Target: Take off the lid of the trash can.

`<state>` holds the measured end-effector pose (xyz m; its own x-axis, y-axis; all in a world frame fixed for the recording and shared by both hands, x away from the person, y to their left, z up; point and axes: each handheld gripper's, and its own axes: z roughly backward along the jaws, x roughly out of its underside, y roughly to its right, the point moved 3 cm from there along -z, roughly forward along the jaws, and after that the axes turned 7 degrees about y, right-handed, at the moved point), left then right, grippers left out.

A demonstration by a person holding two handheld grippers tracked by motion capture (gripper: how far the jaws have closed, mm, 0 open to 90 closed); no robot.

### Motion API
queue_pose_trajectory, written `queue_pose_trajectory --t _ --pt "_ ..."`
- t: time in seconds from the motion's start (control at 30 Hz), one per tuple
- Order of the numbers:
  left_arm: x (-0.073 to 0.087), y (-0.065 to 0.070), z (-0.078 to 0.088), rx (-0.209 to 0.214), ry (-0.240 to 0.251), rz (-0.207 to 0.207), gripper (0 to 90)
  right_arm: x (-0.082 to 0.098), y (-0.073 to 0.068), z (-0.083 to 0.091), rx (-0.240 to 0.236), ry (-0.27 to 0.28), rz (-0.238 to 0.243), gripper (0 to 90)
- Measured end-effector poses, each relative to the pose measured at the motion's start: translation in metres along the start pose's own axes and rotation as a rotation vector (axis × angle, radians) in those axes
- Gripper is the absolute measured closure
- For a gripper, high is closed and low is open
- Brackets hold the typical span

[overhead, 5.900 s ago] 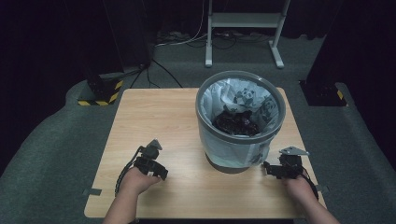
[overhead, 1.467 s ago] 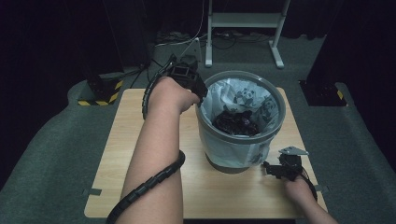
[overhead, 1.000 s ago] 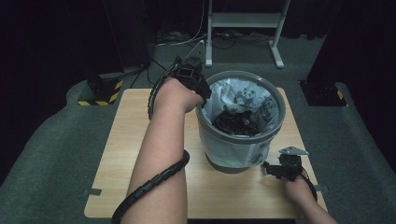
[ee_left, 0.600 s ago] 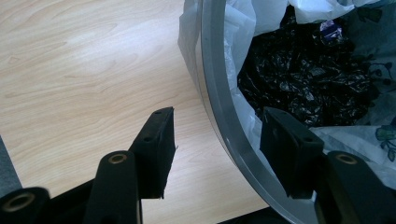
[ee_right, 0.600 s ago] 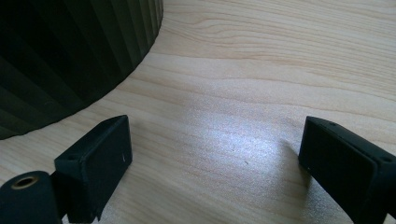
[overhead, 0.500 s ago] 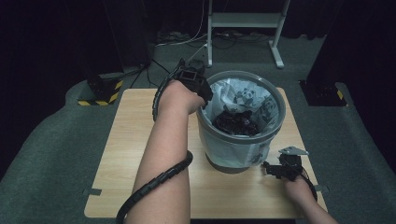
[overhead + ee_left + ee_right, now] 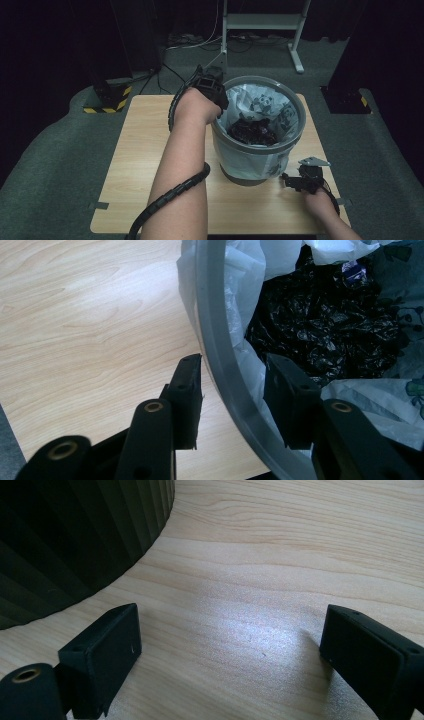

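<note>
left gripper (image 7: 232,382) straddling the rim of a grey bin (image 7: 250,160) on a wooden surface (image 7: 145,145).

seen from above, the bin stands on the right half of the surface, lined with a white panda-print bag (image 7: 262,105) that holds crumpled black plastic (image 7: 252,131). the left gripper (image 7: 212,90) reaches the bin's far left rim; its jaws have just been closing, 1 outside the rim and 1 inside over the liner, with a gap still visible on both sides, so it is not yet clamped. the right gripper (image 7: 289,181) rests on the surface just right of the bin's base; in the right gripper view its jaws stand wide apart over bare wood, holding nothing (image 7: 230,650).
</note>
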<state>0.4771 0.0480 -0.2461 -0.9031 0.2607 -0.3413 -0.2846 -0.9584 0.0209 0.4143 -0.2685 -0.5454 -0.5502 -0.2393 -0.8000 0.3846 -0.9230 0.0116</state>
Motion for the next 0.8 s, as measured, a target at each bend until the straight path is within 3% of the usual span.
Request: queue_pose_trajectory --t 0.37,0.8 --pt "-0.0005 0.0032 -0.0087 -0.056 -0.029 -0.015 65.9 -0.0001 -0.0002 -0.0001 -0.002 -0.001 0.000 9.3" --pt "-0.0058 0.0038 0.0000 -0.057 -0.004 0.014 68.6 -0.0001 -0.0003 -0.0001 -0.001 -0.002 0.000 9.3"
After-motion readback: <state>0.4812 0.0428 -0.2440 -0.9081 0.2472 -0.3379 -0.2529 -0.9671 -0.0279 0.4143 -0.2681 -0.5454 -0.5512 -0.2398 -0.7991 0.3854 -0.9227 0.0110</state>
